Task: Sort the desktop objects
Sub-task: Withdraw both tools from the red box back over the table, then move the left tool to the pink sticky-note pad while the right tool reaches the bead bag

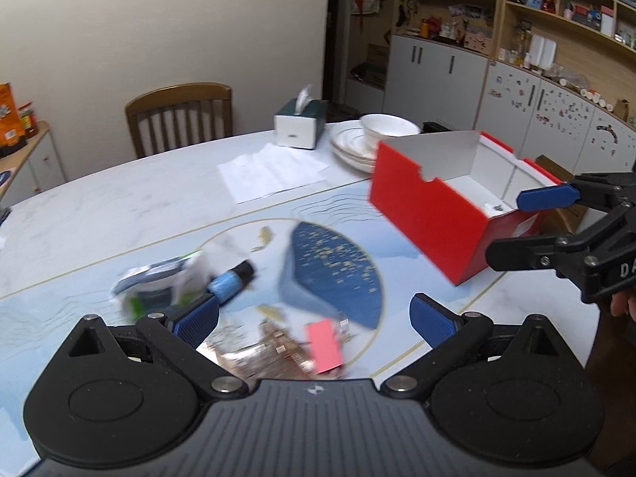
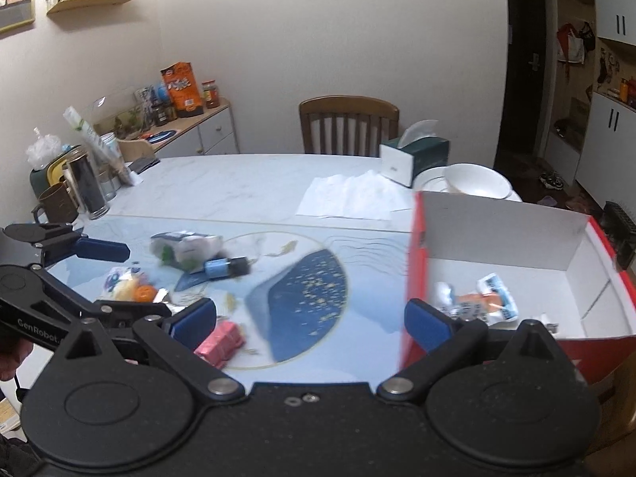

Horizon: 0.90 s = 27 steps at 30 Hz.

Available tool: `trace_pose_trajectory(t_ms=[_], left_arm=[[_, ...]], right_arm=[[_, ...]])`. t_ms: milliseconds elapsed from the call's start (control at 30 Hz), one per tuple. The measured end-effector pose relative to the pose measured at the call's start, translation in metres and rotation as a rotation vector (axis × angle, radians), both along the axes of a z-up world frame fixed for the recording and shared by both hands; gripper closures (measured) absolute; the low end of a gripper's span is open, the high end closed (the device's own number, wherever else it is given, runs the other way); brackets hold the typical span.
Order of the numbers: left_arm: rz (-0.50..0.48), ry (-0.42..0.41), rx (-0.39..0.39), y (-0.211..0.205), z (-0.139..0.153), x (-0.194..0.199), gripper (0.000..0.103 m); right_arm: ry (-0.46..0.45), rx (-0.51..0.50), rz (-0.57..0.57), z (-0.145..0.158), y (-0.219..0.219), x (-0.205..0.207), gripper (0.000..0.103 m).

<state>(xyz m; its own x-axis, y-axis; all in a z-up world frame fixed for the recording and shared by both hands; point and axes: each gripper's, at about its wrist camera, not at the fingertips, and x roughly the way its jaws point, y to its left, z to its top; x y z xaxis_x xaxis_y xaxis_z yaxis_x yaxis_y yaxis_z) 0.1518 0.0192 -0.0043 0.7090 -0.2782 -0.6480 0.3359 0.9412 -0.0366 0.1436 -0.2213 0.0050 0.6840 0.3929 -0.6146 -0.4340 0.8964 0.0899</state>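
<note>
Jaws: both pairs spread, holding nothing | left gripper [image 1: 314,318] over pink pack [image 1: 324,344] | red box [image 1: 433,214] nearby | advice: centre pack between pads, lower before closing.

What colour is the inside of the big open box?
White inside, red outside: the open cardboard box. The right wrist view shows it best.

Counts: one red box [image 2: 415,278] just right of the right gripper's fingers, two wrappers inside [image 2: 477,298]. One pink block [image 2: 220,342] by its left finger. Ahead: one blue tube [image 2: 226,267], one white-green packet [image 2: 185,248], one snack bag [image 2: 127,288]. Farther off: one tissue box [image 2: 413,157], one bowl [image 2: 477,181], one chair [image 2: 349,125].
</note>
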Motion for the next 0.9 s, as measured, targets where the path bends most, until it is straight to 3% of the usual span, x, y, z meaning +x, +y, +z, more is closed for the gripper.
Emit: trace_pose_trajectory(t_ms=[300, 900], left_arm=[[0.05, -0.011, 0.031, 0.043, -0.008, -0.004, 0.0], [-0.089, 0.076, 0.115, 0.043, -0.084, -0.038, 0.0]], right_arm=[[0.005, -0.001, 0.009, -0.008, 0.035, -0.011, 0.002], [0.144, -0.067, 0.039, -0.066, 0.088, -0.01, 0.004]])
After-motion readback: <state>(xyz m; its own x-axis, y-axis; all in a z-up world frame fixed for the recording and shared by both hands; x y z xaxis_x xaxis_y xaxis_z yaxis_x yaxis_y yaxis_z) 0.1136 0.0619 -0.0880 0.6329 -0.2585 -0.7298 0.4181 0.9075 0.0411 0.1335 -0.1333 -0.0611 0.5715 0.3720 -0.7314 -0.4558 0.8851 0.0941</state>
